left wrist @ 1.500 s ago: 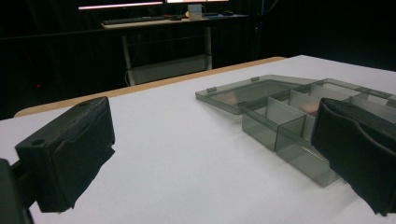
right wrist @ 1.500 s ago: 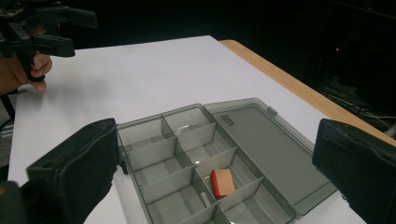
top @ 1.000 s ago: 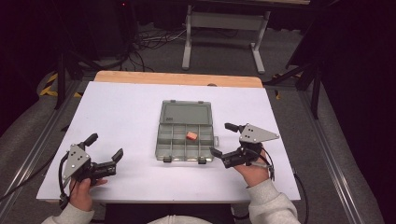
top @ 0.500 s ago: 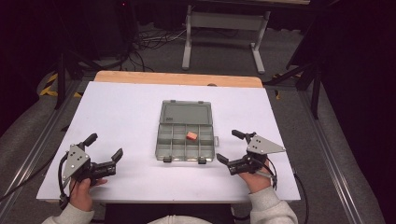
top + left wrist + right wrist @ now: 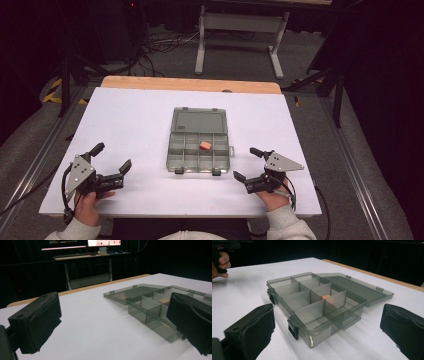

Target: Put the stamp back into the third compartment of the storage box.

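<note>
A smoky-grey compartment box (image 5: 186, 154) lies in the middle of the white table (image 5: 130, 115), its lid (image 5: 199, 121) folded flat on the far side. A small orange piece (image 5: 205, 145) sits in one of its right-hand compartments. My left gripper (image 5: 112, 156) rests near the front left edge, open and empty, well left of the box. My right gripper (image 5: 246, 163) is open and empty just right of the box's front corner. In the right gripper view the box (image 5: 297, 300) and the orange piece (image 5: 325, 297) lie ahead of the spread jaws. The left gripper view has the box (image 5: 152, 307) at its right.
A wooden strip (image 5: 190, 84) runs along the table's far edge. Behind it stand a metal table frame (image 5: 240, 35) and cables on a dark floor. The person's other hand (image 5: 222, 262) is at the top left of the right gripper view.
My right gripper has drawn back toward the near edge and slightly right, away from the box. The left gripper has stayed put.
</note>
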Motion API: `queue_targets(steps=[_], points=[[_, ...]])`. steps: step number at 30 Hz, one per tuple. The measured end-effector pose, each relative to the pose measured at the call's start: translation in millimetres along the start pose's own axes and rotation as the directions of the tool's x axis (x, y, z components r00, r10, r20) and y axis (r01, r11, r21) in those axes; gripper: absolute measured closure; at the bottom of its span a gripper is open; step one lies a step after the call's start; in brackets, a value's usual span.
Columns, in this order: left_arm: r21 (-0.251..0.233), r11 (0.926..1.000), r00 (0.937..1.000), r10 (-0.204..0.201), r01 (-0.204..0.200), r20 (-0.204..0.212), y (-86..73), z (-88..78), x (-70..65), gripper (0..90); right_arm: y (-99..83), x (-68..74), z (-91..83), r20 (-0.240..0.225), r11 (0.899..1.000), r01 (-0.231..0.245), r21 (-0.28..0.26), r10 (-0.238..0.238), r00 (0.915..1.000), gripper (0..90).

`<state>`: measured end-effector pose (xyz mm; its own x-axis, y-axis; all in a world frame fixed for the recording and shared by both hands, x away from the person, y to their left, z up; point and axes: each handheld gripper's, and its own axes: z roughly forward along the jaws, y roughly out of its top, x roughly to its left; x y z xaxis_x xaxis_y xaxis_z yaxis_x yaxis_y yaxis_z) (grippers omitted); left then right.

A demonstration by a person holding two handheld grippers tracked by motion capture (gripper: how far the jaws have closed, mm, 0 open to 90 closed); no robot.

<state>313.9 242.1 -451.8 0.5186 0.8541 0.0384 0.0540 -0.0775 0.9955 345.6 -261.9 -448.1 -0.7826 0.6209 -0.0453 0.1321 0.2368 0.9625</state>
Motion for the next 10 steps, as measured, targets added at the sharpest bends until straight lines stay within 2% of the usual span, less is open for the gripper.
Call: queue_targets(steps=[10], points=[[0.014, 0.9998, 0.9998, -0.010, 0.010, -0.019, -0.2, 1.8, 0.1, 0.7, -4.3, -1.1, 0.5, 0.014, 1.000, -0.027, -0.006, 0.027, 0.9995, 0.3]])
